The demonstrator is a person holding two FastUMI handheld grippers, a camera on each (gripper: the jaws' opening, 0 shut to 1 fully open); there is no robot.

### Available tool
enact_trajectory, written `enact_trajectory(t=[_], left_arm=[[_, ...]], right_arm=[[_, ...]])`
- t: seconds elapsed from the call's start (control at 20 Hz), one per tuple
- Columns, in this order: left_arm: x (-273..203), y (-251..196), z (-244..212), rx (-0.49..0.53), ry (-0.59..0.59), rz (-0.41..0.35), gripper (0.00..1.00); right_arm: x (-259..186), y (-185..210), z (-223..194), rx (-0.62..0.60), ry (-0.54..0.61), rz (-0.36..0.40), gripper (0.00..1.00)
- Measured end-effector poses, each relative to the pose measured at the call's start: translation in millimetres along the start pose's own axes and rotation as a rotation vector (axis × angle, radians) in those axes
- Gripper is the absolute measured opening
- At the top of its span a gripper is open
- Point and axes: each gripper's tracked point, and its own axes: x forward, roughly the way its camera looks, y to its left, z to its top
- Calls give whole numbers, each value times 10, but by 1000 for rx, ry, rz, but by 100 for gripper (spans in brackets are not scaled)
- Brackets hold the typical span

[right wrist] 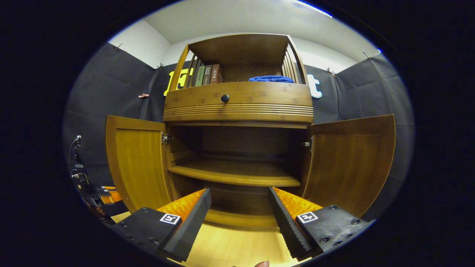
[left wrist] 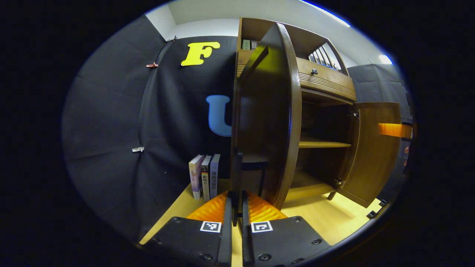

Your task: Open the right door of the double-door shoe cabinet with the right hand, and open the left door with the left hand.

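Wood floor [right wrist: 230, 248]: cabinet [right wrist: 237, 107], three books [left wrist: 205, 177].

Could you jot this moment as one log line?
left door: open | right door: open | left hand-held gripper: shut on left door handle | right hand-held gripper: open, empty

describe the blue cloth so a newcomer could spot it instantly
Start at the wooden shoe cabinet with both doors swung open. Above its drawer, on the open top shelf, the blue cloth lies folded at the right, the only soft blue item, opposite the upright books.
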Motion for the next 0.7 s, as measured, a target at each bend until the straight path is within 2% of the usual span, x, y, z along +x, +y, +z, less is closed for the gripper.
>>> enact_trajectory(t=[0.05, 0.1, 0.15, 0.35, 0.4, 0.5, 0.55, 0.6, 0.7], left_arm=[[-6, 53, -3, -2, -3, 1, 13], [-13, 85, 14, -7, -8, -11, 12], [-17, 75, 12, -18, -10, -32, 11], [-33, 85, 20, -30, -13, -82, 11], [-42, 82, 23, -22, -12, -83, 11], [-78, 73, 51, 2, -14, -74, 11], [-101, 74, 49, 15, -15, -67, 18], [-118, 78, 53, 28, -14, -56, 11], [-192, 87, 48, 53, -6, -36, 13]], right_arm=[[2, 13, 20, 0, -4, 1, 98], [3, 14, 29, -1, -7, 0, 95], [1, 7, 35, 0, -6, -4, 98], [2, -31, 52, 10, -4, -13, 96], [3, -48, 51, 11, -3, -16, 98], [-16, -82, 46, 14, -2, -20, 96], [-33, -100, 40, 16, -2, -21, 96], [-32, -104, 38, 18, -1, -21, 96], [-42, -126, 31, 18, 0, -23, 98]])
